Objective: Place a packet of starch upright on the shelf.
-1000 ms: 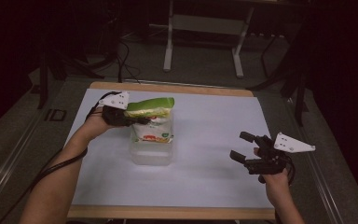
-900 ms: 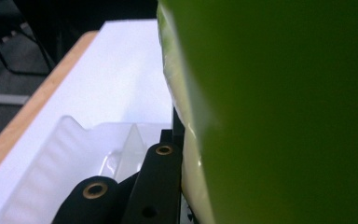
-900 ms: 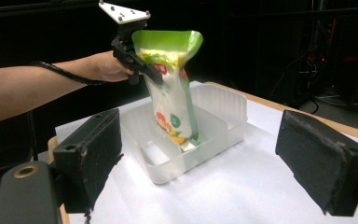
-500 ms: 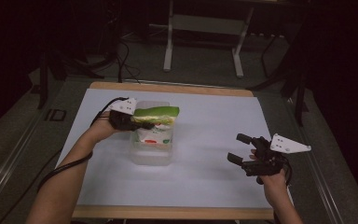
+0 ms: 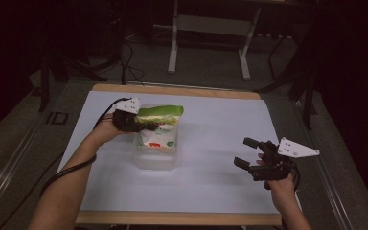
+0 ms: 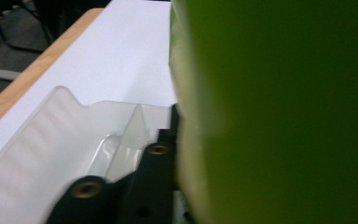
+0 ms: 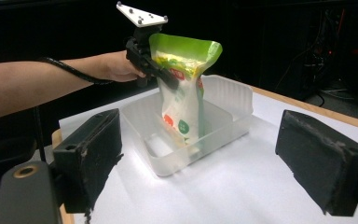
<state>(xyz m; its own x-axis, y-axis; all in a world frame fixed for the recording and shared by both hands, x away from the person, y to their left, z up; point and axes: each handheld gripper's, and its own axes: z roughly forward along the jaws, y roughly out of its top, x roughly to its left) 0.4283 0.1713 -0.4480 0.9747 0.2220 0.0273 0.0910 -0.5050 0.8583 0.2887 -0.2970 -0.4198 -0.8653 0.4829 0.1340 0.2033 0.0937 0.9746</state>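
A dark room surrounds the white table. The left gripper is clamped on the upper part of a green-topped pouch, holding it upright with its bottom inside the clear tub. The right gripper, jaws spread wide and holding nothing, hovers well apart to the right.

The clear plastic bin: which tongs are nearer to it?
Left. The left tongs hold the green pouch upright inside the clear plastic bin; the right tongs wait open, well off to its right.
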